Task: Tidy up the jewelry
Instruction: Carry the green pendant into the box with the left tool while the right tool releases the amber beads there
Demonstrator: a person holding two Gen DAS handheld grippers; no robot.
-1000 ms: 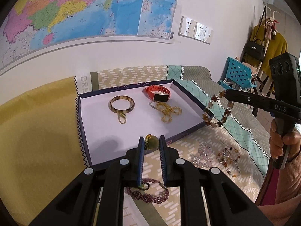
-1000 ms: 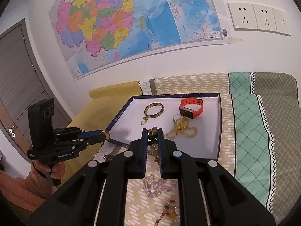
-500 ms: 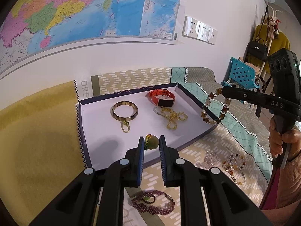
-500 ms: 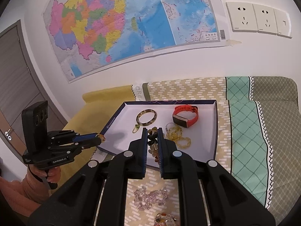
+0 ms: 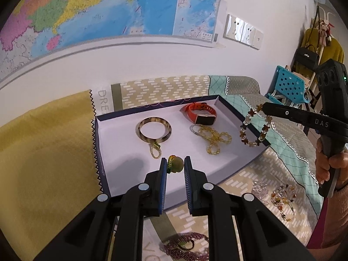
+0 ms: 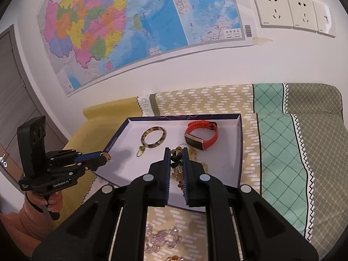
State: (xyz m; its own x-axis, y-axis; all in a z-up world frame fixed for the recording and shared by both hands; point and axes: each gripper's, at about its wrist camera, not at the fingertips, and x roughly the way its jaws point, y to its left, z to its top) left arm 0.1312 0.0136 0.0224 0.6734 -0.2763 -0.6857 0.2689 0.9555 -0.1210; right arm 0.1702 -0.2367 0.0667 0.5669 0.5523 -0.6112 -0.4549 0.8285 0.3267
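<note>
Hovering over the tray [image 5: 243,152], the left gripper [image 5: 175,166] pinched a green bead [image 5: 176,166], while the right gripper [image 6: 175,160] clamped a flower bracelet [image 5: 254,128] dangling above the tray's right edge.

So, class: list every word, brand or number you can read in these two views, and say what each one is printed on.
"DAS": side of the right gripper.
"GenRobot.AI": body of the left gripper.
"DRE": patterned bedspread, rest hidden.
Wall map legend, barcode and box edge print: too small to read.
</note>
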